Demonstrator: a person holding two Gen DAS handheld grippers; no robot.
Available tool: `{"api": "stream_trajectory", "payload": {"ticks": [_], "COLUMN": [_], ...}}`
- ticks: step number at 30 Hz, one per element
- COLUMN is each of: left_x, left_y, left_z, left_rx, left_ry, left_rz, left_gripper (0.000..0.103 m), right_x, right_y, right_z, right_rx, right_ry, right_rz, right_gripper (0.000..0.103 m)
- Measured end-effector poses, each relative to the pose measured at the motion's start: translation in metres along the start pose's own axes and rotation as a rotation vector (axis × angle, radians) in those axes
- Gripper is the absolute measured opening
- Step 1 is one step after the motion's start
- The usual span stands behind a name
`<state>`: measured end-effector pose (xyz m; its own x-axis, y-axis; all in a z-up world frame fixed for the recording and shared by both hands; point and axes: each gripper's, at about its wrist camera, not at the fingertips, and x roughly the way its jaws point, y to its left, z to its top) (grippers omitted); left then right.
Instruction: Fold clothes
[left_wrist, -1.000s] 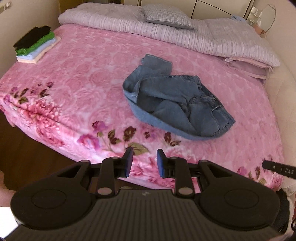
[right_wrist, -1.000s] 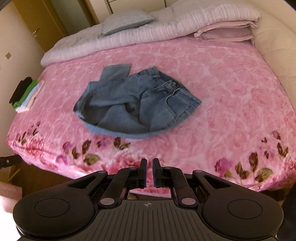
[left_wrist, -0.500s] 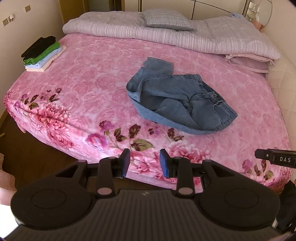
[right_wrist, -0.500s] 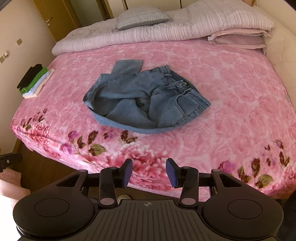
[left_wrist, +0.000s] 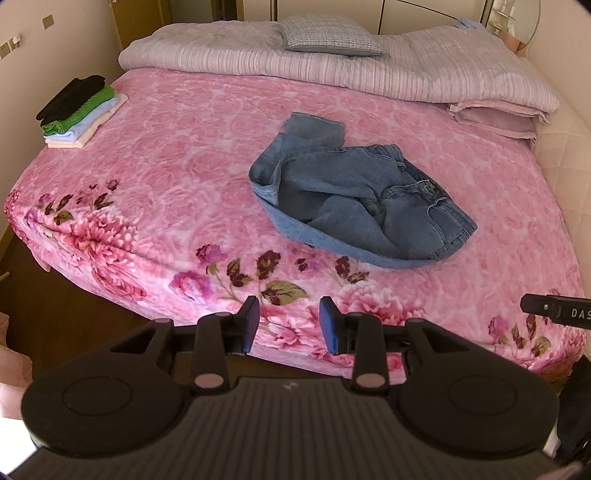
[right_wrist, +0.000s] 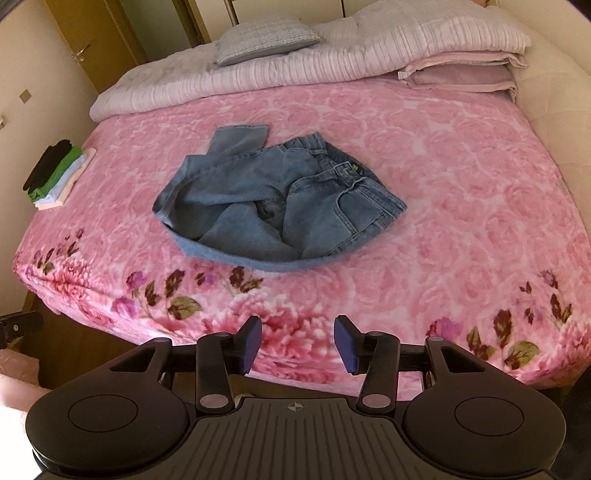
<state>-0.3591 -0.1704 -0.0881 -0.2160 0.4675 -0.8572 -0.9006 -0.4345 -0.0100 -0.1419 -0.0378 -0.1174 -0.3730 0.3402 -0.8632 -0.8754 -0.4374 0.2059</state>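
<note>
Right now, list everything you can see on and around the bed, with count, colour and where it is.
jeans: one pair, blue denim, crumpled near the middle of the bed.
blanket: one, pink with a rose pattern, covering the bed.
stack of folded clothes: one stack, black, green, pale blue and cream layers, far left corner of the bed.
quilt: one, pale lilac striped, bunched across the head of the bed.
pillow: one, grey checked, on the quilt.
folded bedding: one pile, dusty pink, right side under the quilt's end.
door: one, brown wood, back left.
left tongs: one, black with blue pads, open, above the foot of the bed.
right tongs: one, black with blue pads, open, above the foot of the bed.
</note>
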Motion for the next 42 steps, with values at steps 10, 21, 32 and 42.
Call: {"api": "stream_trajectory", "payload": {"ticks": [10,21,32,42], "left_x": [0.043,0.141,0.276,0.388], "left_y": [0.054,0.140,0.179,0.172], "left_z": [0.027,0.125,0.213,0.242], "left_rx": [-0.108,-0.182,-0.038,-0.104], "left_ry": [0.028,0.058,0.194,0.225], "left_rz": [0.007,-0.086,-0.243,-0.354], "left_gripper": [0.034,0.035,0.036,0.036], "right_x": [0.017,0.075,0.147,0.213], "right_y": [-0.018,-0.041,-0.027,-0.089], "right_z": [0.026,0.084,0.104,0.087], "right_rx": [0.140,0.377,0.598,0.802], "right_ry": [-0.036,-0.076,-0.065,-0.027], "right_rz": [0.001,-0.091,-0.241,-0.203], "right_gripper": [0.048,0.048,0.048,0.061]}}
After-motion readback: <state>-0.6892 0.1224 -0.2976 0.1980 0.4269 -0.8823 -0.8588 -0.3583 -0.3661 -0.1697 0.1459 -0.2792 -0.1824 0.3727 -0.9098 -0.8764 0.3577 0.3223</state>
